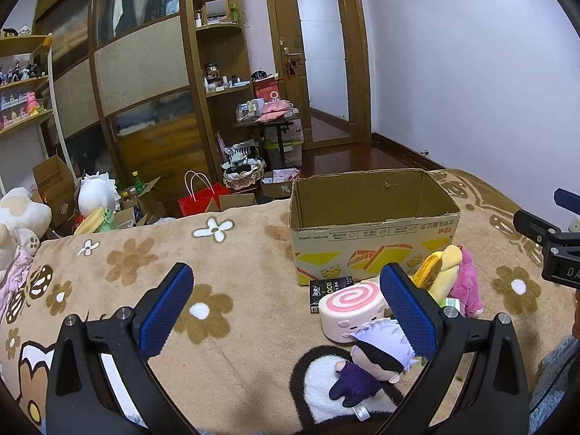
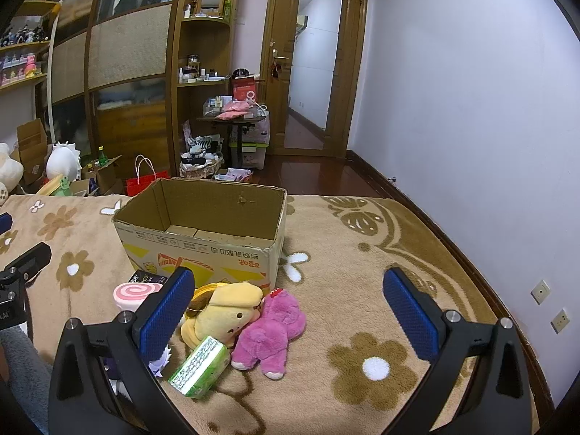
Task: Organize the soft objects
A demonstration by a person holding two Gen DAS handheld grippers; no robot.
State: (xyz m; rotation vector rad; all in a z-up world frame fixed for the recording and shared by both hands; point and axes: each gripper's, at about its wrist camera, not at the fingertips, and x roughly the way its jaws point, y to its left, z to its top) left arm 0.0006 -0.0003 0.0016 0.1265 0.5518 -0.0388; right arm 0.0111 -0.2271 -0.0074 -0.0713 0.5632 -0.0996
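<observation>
An open cardboard box point(image 1: 373, 239) stands on the brown flowered blanket; it also shows in the right wrist view point(image 2: 203, 243), with nothing visible inside. In front of it lie a pink swirl roll cushion point(image 1: 349, 313), a small doll with a black blindfold point(image 1: 369, 362), a yellow dog plush point(image 2: 221, 311), a pink bear plush point(image 2: 272, 330), a green packet point(image 2: 201, 368) and a black packet point(image 1: 326, 288). My left gripper point(image 1: 290, 311) is open and empty above the blanket, left of the doll. My right gripper point(image 2: 290, 308) is open and empty over the pink bear.
The blanket point(image 2: 362, 290) ends at the bed edge near the white wall on the right. Beyond the bed are a red paper bag point(image 1: 203, 199), cardboard boxes, plush toys point(image 1: 21, 217) at the left, a wardrobe, shelves and a wooden door point(image 1: 319, 61).
</observation>
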